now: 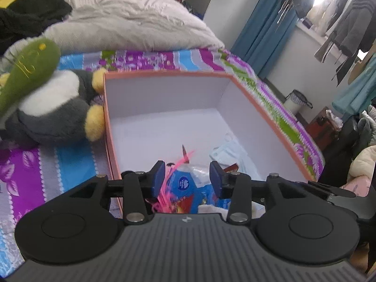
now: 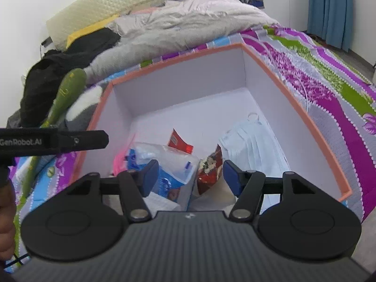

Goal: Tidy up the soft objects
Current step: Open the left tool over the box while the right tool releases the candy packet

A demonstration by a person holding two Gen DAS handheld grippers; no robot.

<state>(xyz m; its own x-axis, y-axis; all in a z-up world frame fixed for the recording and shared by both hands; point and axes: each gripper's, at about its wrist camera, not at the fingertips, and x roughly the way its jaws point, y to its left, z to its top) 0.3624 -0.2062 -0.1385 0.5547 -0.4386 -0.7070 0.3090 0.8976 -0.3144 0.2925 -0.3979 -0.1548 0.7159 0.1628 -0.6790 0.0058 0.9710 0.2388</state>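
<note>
Above, both grippers hang over the orange-rimmed box [image 2: 291, 108] on the patterned bedspread [image 2: 329, 89]. Left gripper [image 1: 186, 177] and right gripper [image 2: 188, 176] stand partly open, pads touching nothing. Tissue packs [image 2: 169, 164], a snack packet [image 2: 210, 166] and face masks [image 2: 253, 143] lie inside, so a deposit appears complete. Next candidate: the plush penguin [image 1: 54, 108] just beside the box's left wall, which probably needs wider jaws.

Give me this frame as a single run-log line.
left gripper: open, empty | right gripper: open, empty | both over box | in box: tissue pack, masks | plush: outside, beside box
</note>
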